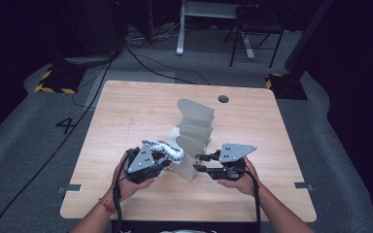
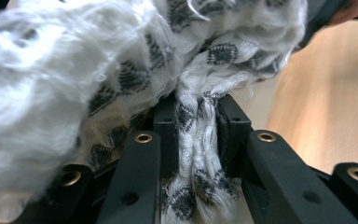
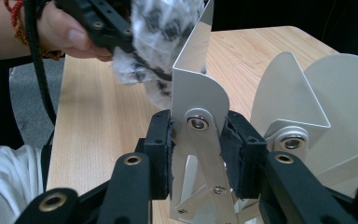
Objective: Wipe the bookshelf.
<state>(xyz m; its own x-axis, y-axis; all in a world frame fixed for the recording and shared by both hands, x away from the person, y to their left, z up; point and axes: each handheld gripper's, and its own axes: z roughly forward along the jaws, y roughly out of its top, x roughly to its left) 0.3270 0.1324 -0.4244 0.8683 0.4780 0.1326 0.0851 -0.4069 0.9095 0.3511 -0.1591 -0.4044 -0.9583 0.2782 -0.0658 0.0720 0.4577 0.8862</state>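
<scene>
You are wiping the rack (image 1: pixel 194 138): left gripper (image 1: pixel 161 162) pinches the cloth (image 1: pixel 167 148), right gripper (image 1: pixel 201 162) clamps the rack's hinge (hold it steady); next, press cloth along its panel.

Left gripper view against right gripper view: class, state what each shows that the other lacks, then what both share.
Left gripper view alone: its own black jaws pinching a bunched fold of the white black-patterned cloth, close enough to see fringe threads.

Right gripper view alone: its jaws clamped on a riveted strut of the white metal rack, the rack's curved fins, and the person's other hand with the left gripper.

Both: the cloth and the wooden table.
</scene>
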